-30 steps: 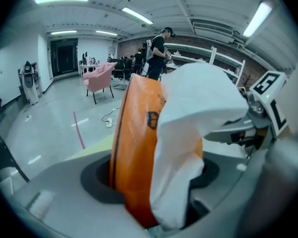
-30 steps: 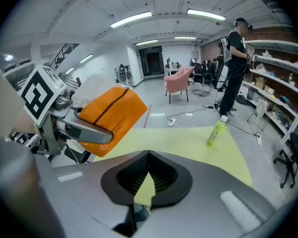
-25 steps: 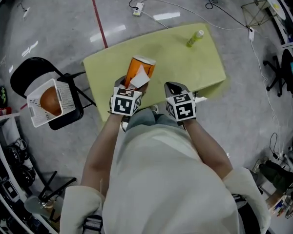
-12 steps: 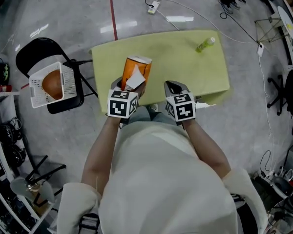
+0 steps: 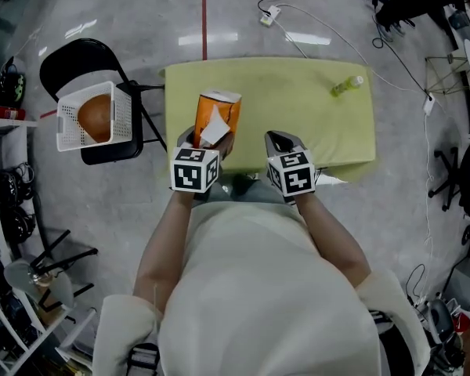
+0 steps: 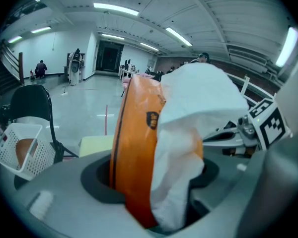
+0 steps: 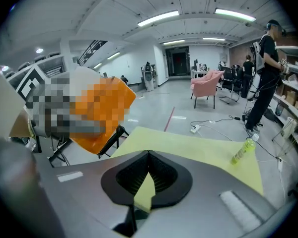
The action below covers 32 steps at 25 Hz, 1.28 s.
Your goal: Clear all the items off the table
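Observation:
My left gripper point(image 5: 201, 142) point(image 6: 154, 182) is shut on an orange snack bag point(image 5: 214, 117) point(image 6: 136, 152) with white at its folded end, held above the near edge of the yellow-green table point(image 5: 282, 92). A small green bottle point(image 5: 346, 86) point(image 7: 242, 150) lies on the table's far right. My right gripper point(image 5: 280, 142) point(image 7: 148, 175) is shut with nothing in it, over the near edge just right of the bag. The table point(image 7: 198, 148) shows beyond its jaws.
A white mesh basket point(image 5: 94, 116) point(image 6: 20, 150) holding a round orange thing sits on a black folding chair point(image 5: 86, 61) left of the table. Cables and a power strip point(image 5: 268, 14) lie on the floor beyond. People stand in the hall at the right gripper view's right edge.
The whole head view has swung: table, chair and basket shifted right and turned. Both grippers keep their place in the view, the left still holding the orange bag.

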Available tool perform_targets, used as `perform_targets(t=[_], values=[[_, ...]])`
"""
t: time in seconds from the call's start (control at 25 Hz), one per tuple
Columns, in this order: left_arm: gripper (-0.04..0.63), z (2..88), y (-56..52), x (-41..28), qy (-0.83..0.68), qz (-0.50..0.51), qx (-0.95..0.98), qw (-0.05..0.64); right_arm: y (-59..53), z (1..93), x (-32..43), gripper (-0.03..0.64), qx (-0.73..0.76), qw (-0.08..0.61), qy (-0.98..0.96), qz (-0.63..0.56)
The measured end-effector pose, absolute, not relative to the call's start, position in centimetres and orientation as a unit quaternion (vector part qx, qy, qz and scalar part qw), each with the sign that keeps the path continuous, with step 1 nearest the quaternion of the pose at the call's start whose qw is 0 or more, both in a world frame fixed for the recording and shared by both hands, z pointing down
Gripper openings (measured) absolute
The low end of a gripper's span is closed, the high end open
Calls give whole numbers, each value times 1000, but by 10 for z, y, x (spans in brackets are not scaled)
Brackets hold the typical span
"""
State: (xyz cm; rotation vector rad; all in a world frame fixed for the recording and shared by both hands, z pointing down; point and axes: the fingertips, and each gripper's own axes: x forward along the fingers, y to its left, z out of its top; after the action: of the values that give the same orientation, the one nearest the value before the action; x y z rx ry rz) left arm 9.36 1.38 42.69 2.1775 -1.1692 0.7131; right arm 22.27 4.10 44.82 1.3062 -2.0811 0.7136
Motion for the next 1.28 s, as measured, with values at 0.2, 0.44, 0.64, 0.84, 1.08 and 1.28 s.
perform_targets(t=[0.2, 0.44, 0.64, 0.84, 1.08, 1.28], values=[[327, 426, 13, 71, -446, 257, 808, 286, 33, 446, 199, 0, 483, 287, -784, 263], [327, 424, 8, 39, -447, 254, 809, 284, 23, 440, 166, 0, 482, 287, -787, 257], [327, 420, 6, 14, -444, 254, 811, 285, 19, 436, 139, 0, 482, 288, -787, 257], [327, 419, 4, -11, -444, 255, 811, 283, 16, 433, 115, 0, 481, 289, -787, 257], [327, 417, -1, -39, -451, 247, 807, 289, 8, 429, 86, 0, 475, 292, -791, 252], [327, 418, -6, -69, -460, 242, 801, 296, -1, 428, 57, 0, 465, 297, -796, 247]])
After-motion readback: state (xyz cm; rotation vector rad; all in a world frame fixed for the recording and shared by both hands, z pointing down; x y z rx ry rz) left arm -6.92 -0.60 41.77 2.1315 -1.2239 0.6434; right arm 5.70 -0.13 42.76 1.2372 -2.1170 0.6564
